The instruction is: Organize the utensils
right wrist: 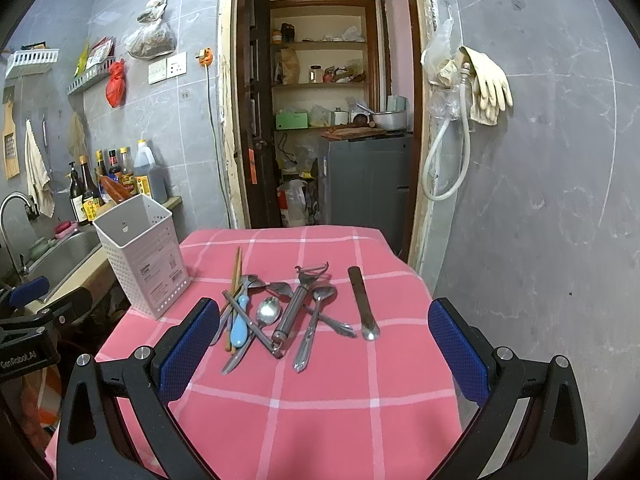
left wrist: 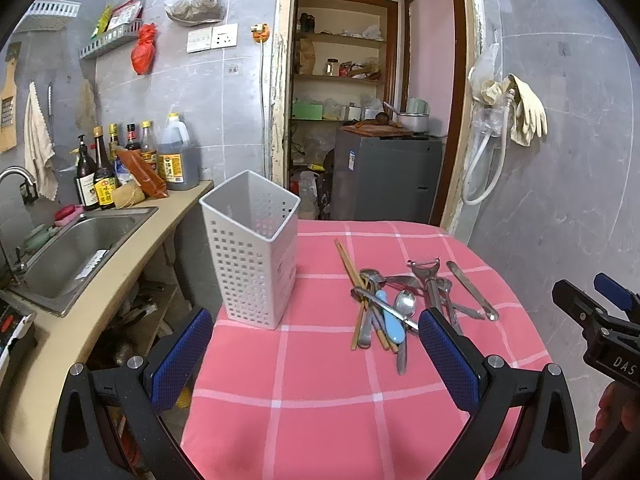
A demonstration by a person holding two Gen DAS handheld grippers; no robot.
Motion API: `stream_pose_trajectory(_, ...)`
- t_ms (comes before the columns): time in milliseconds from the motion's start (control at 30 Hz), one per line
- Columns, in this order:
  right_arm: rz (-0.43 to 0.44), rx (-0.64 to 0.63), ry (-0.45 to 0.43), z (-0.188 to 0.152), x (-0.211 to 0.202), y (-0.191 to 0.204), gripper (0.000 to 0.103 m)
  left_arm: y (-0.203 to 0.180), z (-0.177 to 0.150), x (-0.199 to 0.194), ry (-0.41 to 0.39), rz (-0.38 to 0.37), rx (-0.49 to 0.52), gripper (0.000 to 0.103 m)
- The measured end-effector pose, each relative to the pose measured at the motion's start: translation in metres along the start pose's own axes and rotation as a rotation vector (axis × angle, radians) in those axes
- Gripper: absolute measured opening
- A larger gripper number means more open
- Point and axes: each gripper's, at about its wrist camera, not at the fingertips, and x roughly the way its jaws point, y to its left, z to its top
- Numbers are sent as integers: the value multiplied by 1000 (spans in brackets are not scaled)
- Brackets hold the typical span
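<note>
A white perforated utensil holder [left wrist: 252, 256] [right wrist: 142, 254] stands upright and empty at the left edge of the pink checked tablecloth [left wrist: 320, 400] [right wrist: 320, 400]. A pile of utensils [left wrist: 400, 304] [right wrist: 280, 312] lies on the cloth to its right: wooden chopsticks [right wrist: 235, 276], spoons, a blue-handled piece [right wrist: 240, 324], a metal peeler [right wrist: 298, 300] and a flat metal piece [right wrist: 362, 304] lying apart. My left gripper [left wrist: 316, 344] is open and empty, short of the holder and pile. My right gripper [right wrist: 324, 336] is open and empty, short of the pile.
A counter with a steel sink [left wrist: 72, 252], tap and sauce bottles [left wrist: 132, 164] runs along the left of the table. Behind the table an open doorway shows a grey cabinet [left wrist: 384, 176] and shelves. A tiled wall with a hanging hose and gloves [right wrist: 480, 84] stands on the right.
</note>
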Motion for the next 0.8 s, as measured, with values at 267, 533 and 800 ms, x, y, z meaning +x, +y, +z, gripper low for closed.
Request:
stream_pose_trajectory(267, 12, -27, -7, 25, 35, -17, 102, -21, 17, 29, 2, -60, -10, 103)
stream_pose_trajectory(533, 77, -64, 16, 39, 78, -30, 102, -40, 28, 68, 29, -90, -40, 103)
stream_pose_trajectory(800, 125, -59, 42, 43, 122, -46, 99, -55, 32, 109, 62, -81, -60, 103)
